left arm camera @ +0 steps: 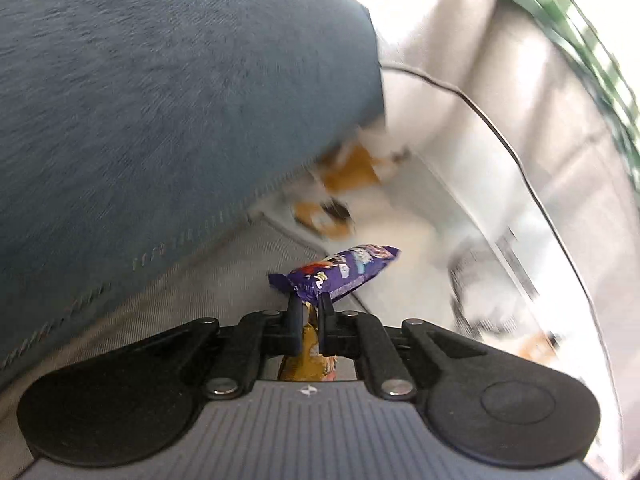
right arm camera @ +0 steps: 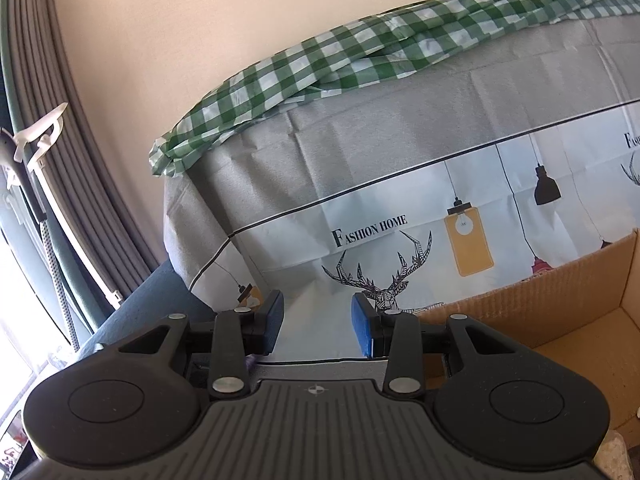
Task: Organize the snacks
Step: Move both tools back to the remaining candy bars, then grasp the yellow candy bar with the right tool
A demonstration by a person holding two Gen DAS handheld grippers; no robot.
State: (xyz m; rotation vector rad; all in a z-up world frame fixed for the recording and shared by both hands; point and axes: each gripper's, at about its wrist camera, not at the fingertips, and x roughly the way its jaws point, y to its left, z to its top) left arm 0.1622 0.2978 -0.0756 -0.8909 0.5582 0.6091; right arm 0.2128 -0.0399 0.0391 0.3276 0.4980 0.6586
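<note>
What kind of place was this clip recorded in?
Probably a home living room or bedroom: a printed "Fashion Home" fabric cover with a green checked cloth on top, grey curtains by a window, and a cardboard box.

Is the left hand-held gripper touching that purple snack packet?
Touching. The left wrist view shows the left hand-held gripper with its jaws closed on the purple snack packet, pinching the wrapper near its end.

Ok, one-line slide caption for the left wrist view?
Left tool shut on a purple snack packet, carried past a blue-grey cushion, background motion-blurred.
</note>
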